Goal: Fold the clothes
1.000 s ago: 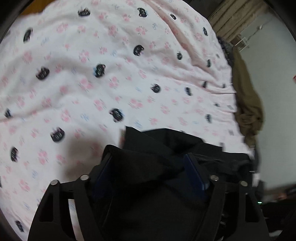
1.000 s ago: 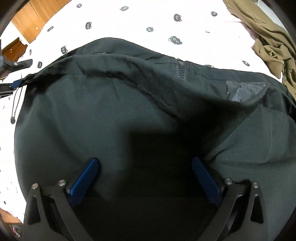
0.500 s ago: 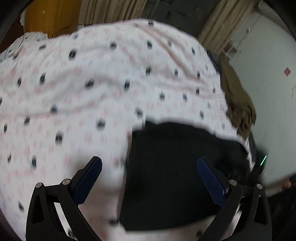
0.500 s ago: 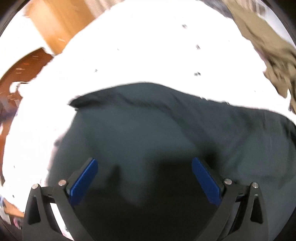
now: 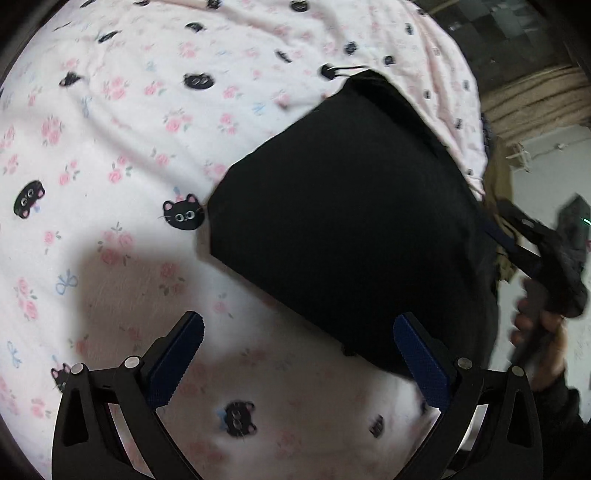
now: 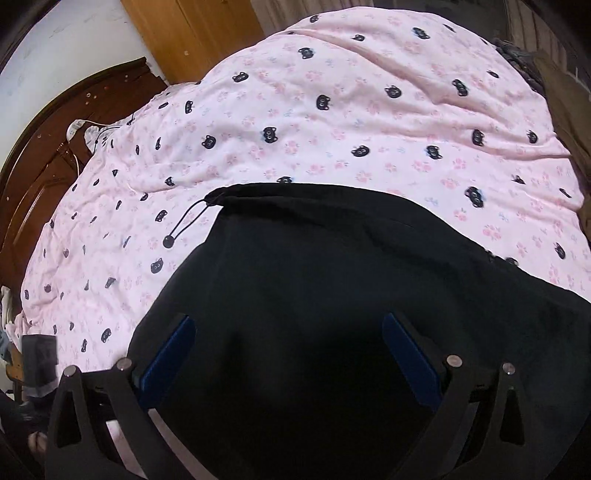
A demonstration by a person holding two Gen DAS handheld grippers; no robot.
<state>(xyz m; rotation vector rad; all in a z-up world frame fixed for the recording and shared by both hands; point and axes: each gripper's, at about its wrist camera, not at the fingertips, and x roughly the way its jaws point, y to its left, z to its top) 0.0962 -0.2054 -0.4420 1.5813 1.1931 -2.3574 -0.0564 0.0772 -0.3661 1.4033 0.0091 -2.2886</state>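
Observation:
A black garment (image 5: 351, 206) lies folded flat on the pink bedspread (image 5: 129, 129), a drawstring toggle (image 5: 328, 72) at its far corner. My left gripper (image 5: 299, 325) hangs open above the garment's near edge, nothing between its fingers. At the right edge of the left wrist view a hand (image 5: 535, 332) holds the right gripper (image 5: 517, 243) over the garment's far side. In the right wrist view my right gripper (image 6: 289, 321) stands wide open above the black garment (image 6: 332, 277), its pads clear of the cloth. The drawstring (image 6: 184, 225) trails onto the bedspread (image 6: 332, 110).
An olive garment (image 6: 569, 103) lies crumpled at the bed's right side, also visible as the olive garment (image 5: 498, 177) past the bed edge. A dark wooden headboard (image 6: 48, 147) and a light wooden door (image 6: 192, 33) stand beyond the bed.
The left gripper let go of the black fabric and swung away over the bedspread, jaws now wide. The right gripper rose, so more of the bed shows beyond the garment.

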